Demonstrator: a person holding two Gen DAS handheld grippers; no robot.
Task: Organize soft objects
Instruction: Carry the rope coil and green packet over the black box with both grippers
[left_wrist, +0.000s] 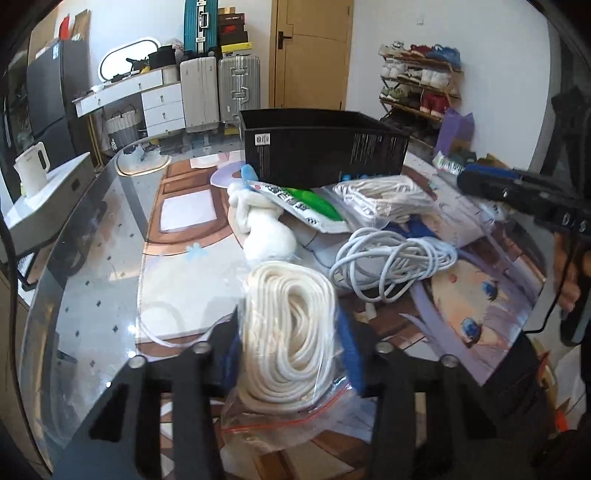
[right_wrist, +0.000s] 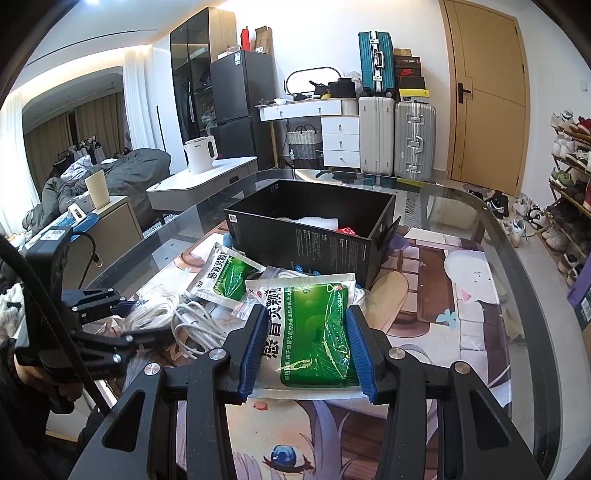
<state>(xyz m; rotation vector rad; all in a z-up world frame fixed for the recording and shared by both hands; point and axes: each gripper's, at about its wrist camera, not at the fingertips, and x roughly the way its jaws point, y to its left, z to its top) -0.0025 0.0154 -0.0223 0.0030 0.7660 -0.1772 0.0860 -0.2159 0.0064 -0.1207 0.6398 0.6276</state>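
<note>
Gripping the green medicine packet (right_wrist: 314, 332) between its blue pads (right_wrist: 255, 347), the right gripper (right_wrist: 308, 350) carries it low over the printed table mat (right_wrist: 424, 332), with the packet's long axis running away from the camera, straight toward the black box (right_wrist: 314, 236) that stands open at the far middle of the glass table (right_wrist: 498, 236). That line is what the coming move seems to turn on: the box lies dead ahead and slightly higher than the packet, so the packet would likely have to rise over the near wall before being let go. Inside the box something white and a red item already show. The left gripper (left_wrist: 291, 354) is pinched on a zip bag of white rope (left_wrist: 290, 328), the coil bulging between the fingers and its long axis also pointing far, toward the same box, which from this side sits ahead and a little right. Between the left tool and the box lie a loose white cable (left_wrist: 391, 262), a white plush toy (left_wrist: 266, 229), a second green packet (left_wrist: 314, 208) and another bagged rope (left_wrist: 380, 197), all just in front of the box's near wall. The right gripper looks the nearer of the two to the box, with a clearer path.
</note>
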